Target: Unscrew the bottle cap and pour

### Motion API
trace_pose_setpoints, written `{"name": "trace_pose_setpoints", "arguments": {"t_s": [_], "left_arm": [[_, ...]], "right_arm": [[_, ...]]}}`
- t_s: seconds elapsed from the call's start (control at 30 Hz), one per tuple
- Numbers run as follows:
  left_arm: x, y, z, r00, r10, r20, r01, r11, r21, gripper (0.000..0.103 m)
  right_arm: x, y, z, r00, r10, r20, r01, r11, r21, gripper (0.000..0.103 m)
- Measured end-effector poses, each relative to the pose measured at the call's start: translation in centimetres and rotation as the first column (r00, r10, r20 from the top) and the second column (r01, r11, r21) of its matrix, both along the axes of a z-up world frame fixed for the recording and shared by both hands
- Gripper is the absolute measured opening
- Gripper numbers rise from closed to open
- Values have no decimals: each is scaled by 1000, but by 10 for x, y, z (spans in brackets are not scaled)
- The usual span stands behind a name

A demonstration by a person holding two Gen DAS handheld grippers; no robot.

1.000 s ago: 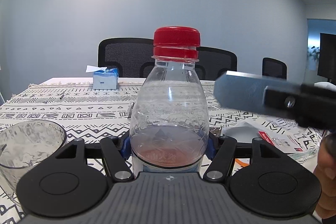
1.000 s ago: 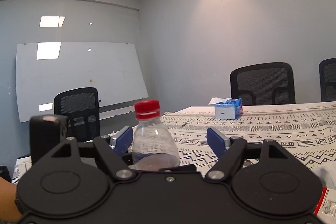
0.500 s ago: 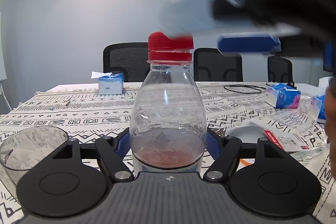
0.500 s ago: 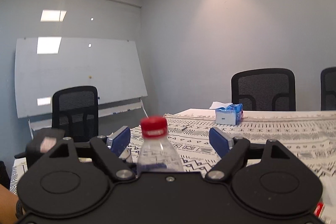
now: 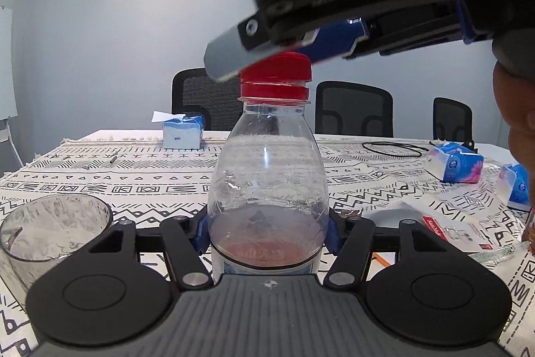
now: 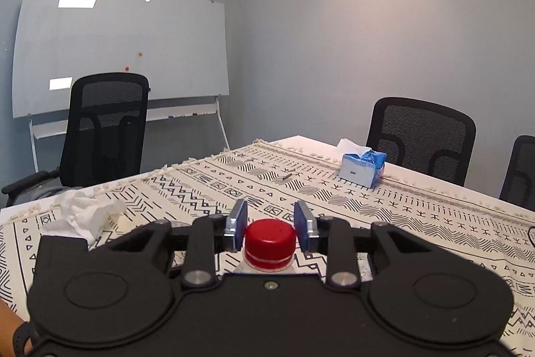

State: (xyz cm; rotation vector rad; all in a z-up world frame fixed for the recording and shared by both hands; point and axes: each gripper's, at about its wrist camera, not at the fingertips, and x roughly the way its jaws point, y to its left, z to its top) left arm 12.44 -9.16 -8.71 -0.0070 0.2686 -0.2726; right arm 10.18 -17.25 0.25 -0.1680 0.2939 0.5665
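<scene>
A clear plastic bottle [image 5: 267, 176] with a little reddish liquid stands upright on the patterned tablecloth [image 5: 100, 183]. My left gripper [image 5: 267, 231] is shut on the bottle's lower body. Its red cap [image 5: 276, 71] is screwed on. My right gripper [image 6: 270, 228] comes in from above right; its blue pads sit either side of the red cap [image 6: 270, 240], very close, with thin gaps showing. In the left wrist view the right gripper's fingers [image 5: 234, 54] overlap the cap top. A clear empty cup [image 5: 50, 230] stands left of the bottle.
A blue tissue box [image 5: 182, 132] sits at the table's far side, also in the right wrist view [image 6: 362, 168]. Blue tissue packs [image 5: 456, 161], a black cable loop [image 5: 393, 149] and packaging [image 5: 464, 231] lie to the right. Crumpled tissue [image 6: 83, 213] lies left. Chairs [image 6: 103, 126] surround the table.
My right gripper has moved from the right side up and over the bottle, lowered around the cap and narrowed its fingers. The left gripper keeps holding the bottle still.
</scene>
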Motion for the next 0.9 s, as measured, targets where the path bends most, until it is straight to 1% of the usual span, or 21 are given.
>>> {"name": "trace_pose_setpoints", "arguments": {"t_s": [0.1,0.17,0.23,0.3,0.4,0.5,0.53,0.6,0.67,0.73,0.77,0.8,0.83,0.87,0.9], "left_arm": [[0,1,1,1000,-5,-5,5,1000,-1,59],[1,2,1,1000,-15,-11,15,1000,0,59],[3,5,1,999,-28,-23,28,999,-17,59],[5,7,1,999,-38,-28,37,999,-24,58],[7,10,2,997,-62,-40,61,998,-33,58],[8,14,1,995,-93,-43,92,995,-35,58],[8,14,1,994,-100,-42,99,995,-32,58],[9,14,0,993,-107,-42,106,994,-34,58],[9,13,0,993,-112,-39,110,993,-30,58],[8,12,-1,993,-112,-36,111,993,-27,58],[8,12,-1,993,-110,-35,110,994,-26,58],[8,12,-1,994,-108,-34,108,994,-26,58],[8,12,-1,994,-104,-36,103,994,-31,58],[8,12,-1,995,-97,-37,96,995,-33,58],[8,13,-1,995,-92,-37,91,995,-35,58]], "right_arm": [[-2,0,-5,1000,-4,19,4,1000,-3,33],[3,-4,-5,1000,28,13,-28,1000,9,33],[10,-12,-7,994,107,15,-107,994,20,33],[22,-22,-7,979,202,9,-202,979,38,32],[42,-40,-9,941,338,4,-337,938,84,32],[58,-53,-11,885,465,14,-463,878,120,32],[61,-55,-9,875,484,14,-481,868,125,32],[71,-60,-8,840,542,6,-537,831,145,32],[79,-64,-5,814,580,-14,-570,804,167,32],[82,-66,-2,800,599,-28,-586,791,174,32],[83,-65,1,800,599,-39,-586,793,171,33],[80,-64,4,812,582,-44,-570,806,159,33],[74,-62,6,831,555,-41,-545,826,145,34],[61,-55,7,873,487,-23,-482,869,114,35],[50,-49,7,907,422,6,-421,903,89,40]]}}
